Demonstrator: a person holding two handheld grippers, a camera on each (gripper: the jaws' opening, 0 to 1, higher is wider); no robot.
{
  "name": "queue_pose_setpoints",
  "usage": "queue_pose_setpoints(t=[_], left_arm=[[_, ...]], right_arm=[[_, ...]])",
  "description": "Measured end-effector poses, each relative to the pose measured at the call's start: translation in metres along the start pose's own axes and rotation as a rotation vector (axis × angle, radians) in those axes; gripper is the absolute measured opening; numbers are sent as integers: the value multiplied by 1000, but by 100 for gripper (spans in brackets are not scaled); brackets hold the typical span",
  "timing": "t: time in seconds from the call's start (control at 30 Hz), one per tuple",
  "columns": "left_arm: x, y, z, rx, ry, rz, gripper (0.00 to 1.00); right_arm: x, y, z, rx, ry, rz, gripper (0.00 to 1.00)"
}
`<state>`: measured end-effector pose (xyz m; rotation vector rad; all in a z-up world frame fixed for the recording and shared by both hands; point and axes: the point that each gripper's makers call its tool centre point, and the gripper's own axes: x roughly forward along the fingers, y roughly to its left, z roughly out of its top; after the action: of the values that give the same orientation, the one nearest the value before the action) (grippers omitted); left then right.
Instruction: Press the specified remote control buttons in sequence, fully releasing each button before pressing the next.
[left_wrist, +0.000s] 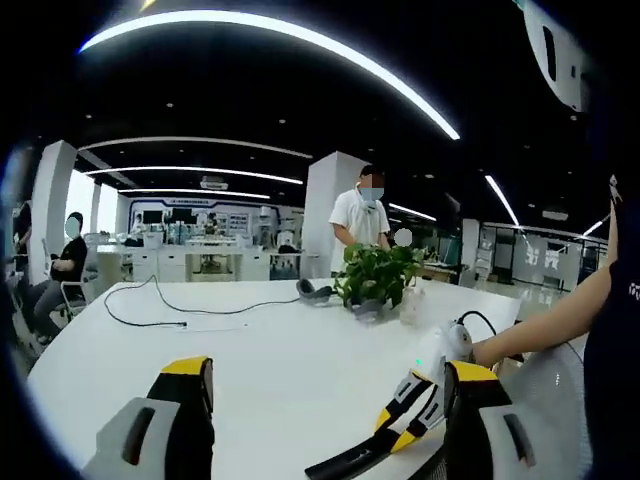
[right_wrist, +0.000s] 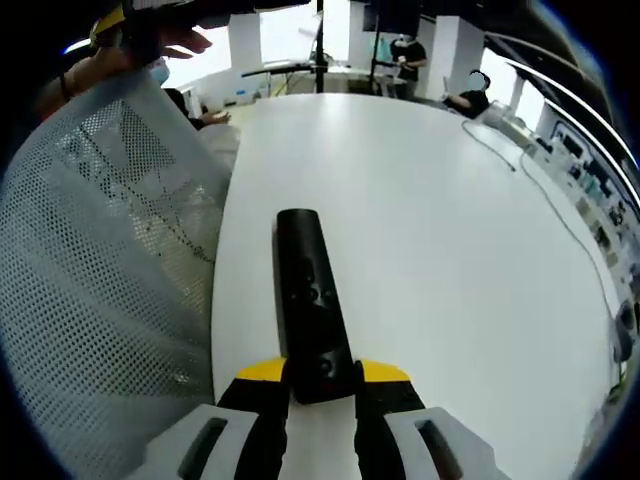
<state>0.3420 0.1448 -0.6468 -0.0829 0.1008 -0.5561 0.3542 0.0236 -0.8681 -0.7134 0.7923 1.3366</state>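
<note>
A long black remote control (right_wrist: 308, 290) with round buttons on its face lies lengthwise over the white table (right_wrist: 430, 250). My right gripper (right_wrist: 322, 375) is shut on its near end, yellow-tipped jaws on both sides. In the left gripper view the same remote (left_wrist: 345, 462) shows as a dark strip at the bottom, held by the right gripper (left_wrist: 415, 405), which comes in from the right with a person's arm behind it. My left gripper (left_wrist: 325, 375) is open above the table (left_wrist: 260, 340), its jaws wide apart with nothing between them.
A potted green plant (left_wrist: 378, 275), headphones (left_wrist: 315, 291) and a thin black cable (left_wrist: 170, 310) lie on the far part of the table. A grey mesh chair back (right_wrist: 100, 270) stands close on the left. A person (left_wrist: 362, 215) stands beyond the table; another (left_wrist: 65, 265) sits at left.
</note>
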Motion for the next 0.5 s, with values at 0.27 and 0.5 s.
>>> queue_pose_setpoints(t=[0.27,0.5], left_arm=[[-3,25,-9,-3,32,132,100],[-7,34,-4,-35,-2,177,100]], right_arm=[[0,0,1,8,-19,-9,23],[0,1,1,20,-36,-15,23]])
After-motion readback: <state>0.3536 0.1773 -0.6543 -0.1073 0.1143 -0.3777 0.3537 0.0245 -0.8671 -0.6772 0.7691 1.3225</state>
